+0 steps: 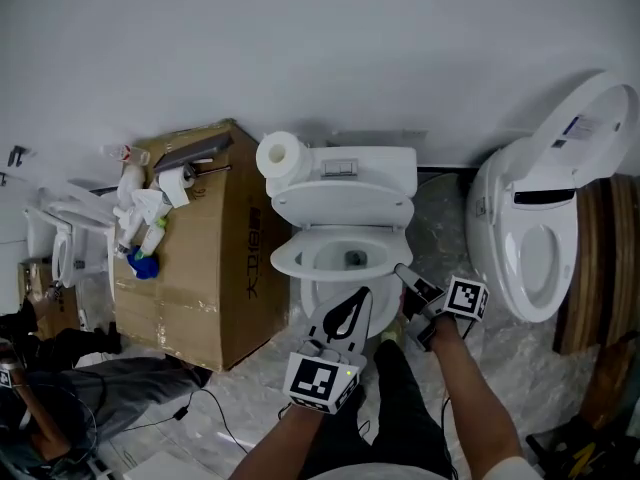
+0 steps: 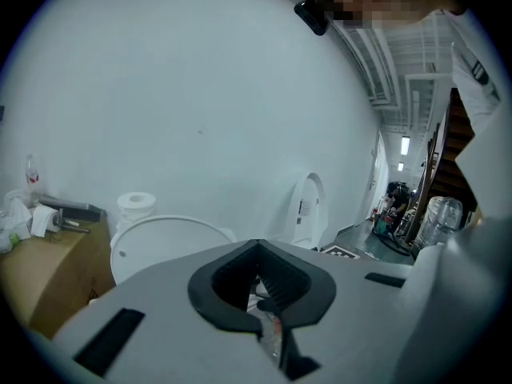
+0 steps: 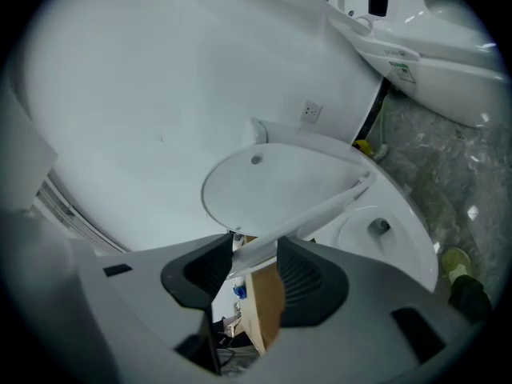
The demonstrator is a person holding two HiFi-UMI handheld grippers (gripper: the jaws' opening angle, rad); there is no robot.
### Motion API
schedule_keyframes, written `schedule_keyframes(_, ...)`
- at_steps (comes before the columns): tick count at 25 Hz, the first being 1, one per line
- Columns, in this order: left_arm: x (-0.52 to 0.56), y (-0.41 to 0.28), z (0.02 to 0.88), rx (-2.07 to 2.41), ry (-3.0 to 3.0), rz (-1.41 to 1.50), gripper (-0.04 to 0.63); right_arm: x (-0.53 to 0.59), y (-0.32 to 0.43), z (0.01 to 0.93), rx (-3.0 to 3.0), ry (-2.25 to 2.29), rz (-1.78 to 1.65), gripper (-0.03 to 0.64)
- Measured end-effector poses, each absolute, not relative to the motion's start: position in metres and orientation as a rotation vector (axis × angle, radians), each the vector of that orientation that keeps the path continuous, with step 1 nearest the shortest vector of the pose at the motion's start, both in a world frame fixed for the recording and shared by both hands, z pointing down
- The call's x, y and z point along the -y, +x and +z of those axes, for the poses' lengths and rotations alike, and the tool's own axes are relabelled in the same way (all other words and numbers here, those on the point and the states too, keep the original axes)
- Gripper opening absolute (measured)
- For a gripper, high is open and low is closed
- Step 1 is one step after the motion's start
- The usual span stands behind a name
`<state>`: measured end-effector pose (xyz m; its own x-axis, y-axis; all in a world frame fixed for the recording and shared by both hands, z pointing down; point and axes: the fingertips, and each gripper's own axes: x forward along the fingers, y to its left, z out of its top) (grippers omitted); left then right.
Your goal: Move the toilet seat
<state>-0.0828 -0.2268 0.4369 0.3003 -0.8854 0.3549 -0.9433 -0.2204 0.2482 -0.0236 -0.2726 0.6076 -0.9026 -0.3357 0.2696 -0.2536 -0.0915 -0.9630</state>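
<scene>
The white toilet (image 1: 345,173) stands against the wall, its lid (image 1: 343,206) tilted up over the bowl (image 1: 345,259). In the right gripper view the lid's underside (image 3: 264,186) shows, and the thin seat rim (image 3: 320,206) runs edge-on down between my jaws. My right gripper (image 1: 400,270) (image 3: 254,246) is at the bowl's front right, jaws apart, pads not pressing the rim. My left gripper (image 1: 366,292) (image 2: 256,245) hovers before the bowl's front, tips together, holding nothing. It looks at the lid (image 2: 160,246).
A cardboard box (image 1: 215,268) with spray bottles (image 1: 140,213) stands left of the toilet. A paper roll (image 1: 283,155) sits on the cistern. A second toilet (image 1: 530,238) with raised lid stands right, beside wooden boards (image 1: 610,268). Cables (image 1: 200,408) lie on the floor.
</scene>
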Motion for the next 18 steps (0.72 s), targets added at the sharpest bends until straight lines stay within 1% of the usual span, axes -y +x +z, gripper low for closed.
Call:
schedule_keyframes(10,0.257,-0.102,0.432,1.698,2.115,0.180,0.009,0.327,-0.039,0.589,-2.182,-0.660,-2.073,0.175)
schedule_keyframes(18,0.272,-0.116,0.433,1.740,2.077,0.161,0.009,0.359,-0.046,0.590,-2.342,-0.740,-2.003,0.175)
